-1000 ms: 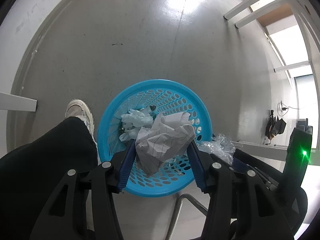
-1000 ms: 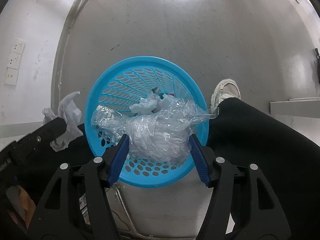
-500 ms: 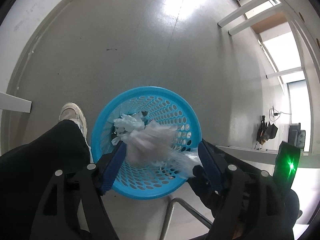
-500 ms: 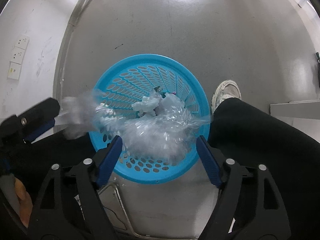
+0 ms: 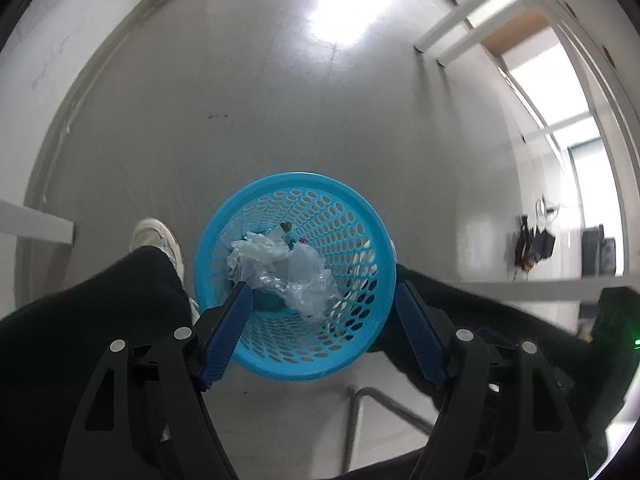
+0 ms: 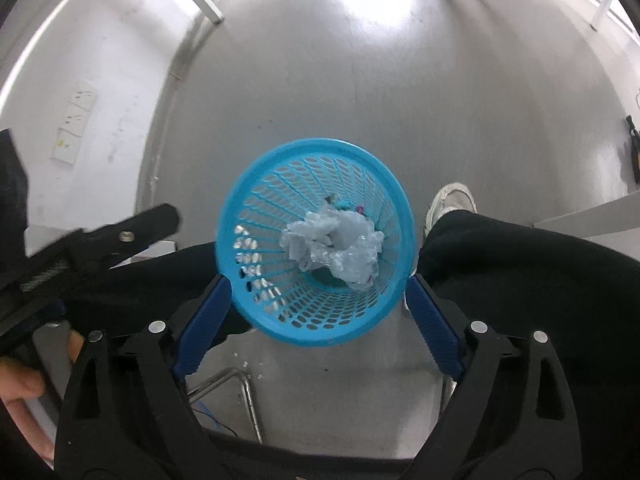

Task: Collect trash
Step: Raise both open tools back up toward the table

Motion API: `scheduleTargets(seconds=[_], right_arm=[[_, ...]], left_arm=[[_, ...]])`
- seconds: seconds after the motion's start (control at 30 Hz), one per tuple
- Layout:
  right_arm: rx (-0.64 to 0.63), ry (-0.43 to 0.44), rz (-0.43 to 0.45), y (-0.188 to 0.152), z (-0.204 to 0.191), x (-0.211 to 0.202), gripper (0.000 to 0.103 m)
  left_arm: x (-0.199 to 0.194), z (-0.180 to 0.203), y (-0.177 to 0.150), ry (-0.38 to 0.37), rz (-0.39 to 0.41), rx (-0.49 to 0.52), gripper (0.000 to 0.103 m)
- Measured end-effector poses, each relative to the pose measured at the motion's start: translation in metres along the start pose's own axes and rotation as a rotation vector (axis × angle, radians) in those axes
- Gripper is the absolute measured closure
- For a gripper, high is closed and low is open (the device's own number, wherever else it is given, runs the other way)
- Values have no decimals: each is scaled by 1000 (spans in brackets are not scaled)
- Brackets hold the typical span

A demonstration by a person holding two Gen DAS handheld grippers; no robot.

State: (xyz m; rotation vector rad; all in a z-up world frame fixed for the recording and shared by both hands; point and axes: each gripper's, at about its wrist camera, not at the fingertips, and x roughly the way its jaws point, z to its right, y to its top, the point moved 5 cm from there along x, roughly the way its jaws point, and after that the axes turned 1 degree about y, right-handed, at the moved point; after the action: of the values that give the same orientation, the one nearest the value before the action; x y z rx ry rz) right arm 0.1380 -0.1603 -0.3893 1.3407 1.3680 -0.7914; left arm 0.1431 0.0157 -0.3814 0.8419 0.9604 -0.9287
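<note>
Left gripper (image 5: 322, 330) hangs above the blue mesh basket (image 5: 376, 240), fingers spread wide with nothing between them; left blue pad (image 5: 226, 332) overlaps the near-left rim, right pad just outside the near-right rim. Right gripper (image 6: 318, 324) likewise released and empty, its pads (image 6: 436, 326) flanking the near side of the same basket (image 6: 240, 216), which lies straight ahead of and below the fingertips. Trash all sits inside, at the basket's bottom: crumpled white paper (image 5: 260, 254) toward the far-left from the left gripper, crinkled clear plastic film (image 5: 310, 288) nearer and to the right of it, touching. From the right wrist view the same heap reads as paper (image 6: 316, 232) beside film (image 6: 356, 256), slightly right of centre between the fingers. Small dark and pink scraps beyond the heap, too small to identify. Grey floor (image 5: 260, 80) ahead. Person's black trouser legs either side of the basket; a white shoe (image 5: 158, 236) to its left in the left view. The left gripper's black body (image 6: 92, 244) shows at far left of the right view.
</note>
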Motion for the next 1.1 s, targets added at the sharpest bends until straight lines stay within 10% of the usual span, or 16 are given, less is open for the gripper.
scheduleTargets(seconds=[0.17, 1.1], right_arm=[[-83, 33, 69, -23, -18, -40, 14], [-273, 34, 502, -89, -36, -235, 9]], left_arm=[[-22, 15, -15, 102, 67, 147, 29], [-205, 52, -106, 98, 411, 385, 6]])
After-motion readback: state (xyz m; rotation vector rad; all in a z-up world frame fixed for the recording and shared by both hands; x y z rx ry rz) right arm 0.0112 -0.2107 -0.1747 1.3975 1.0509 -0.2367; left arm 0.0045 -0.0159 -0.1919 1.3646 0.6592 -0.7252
